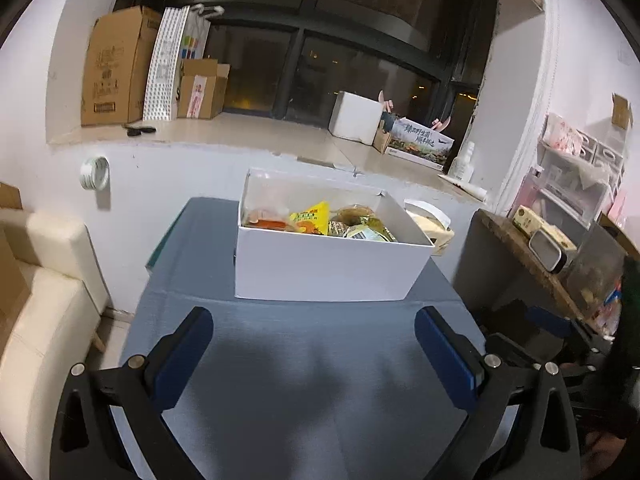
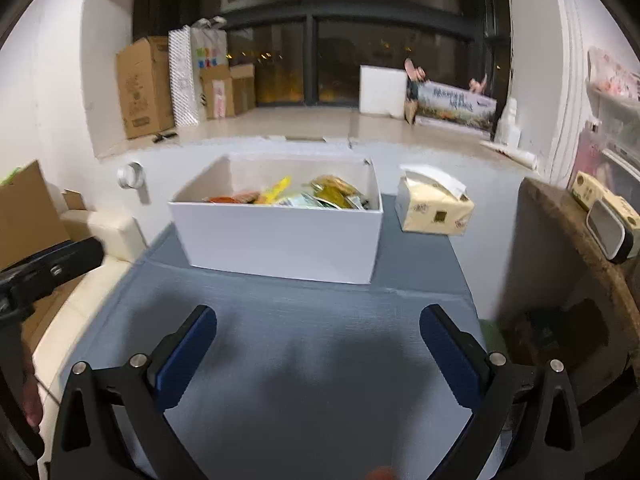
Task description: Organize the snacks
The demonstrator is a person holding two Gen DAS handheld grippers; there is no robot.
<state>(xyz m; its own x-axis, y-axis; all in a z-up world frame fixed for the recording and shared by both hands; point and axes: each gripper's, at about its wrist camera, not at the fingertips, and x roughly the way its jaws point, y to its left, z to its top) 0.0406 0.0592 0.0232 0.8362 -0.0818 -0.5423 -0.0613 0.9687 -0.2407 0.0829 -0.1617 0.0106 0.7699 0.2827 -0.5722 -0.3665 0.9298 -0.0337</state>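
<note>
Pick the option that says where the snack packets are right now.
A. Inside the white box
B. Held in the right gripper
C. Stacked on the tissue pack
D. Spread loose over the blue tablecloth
A: the snack packets lie inside the white box, while the left gripper and right gripper are open and hold nothing.
</note>
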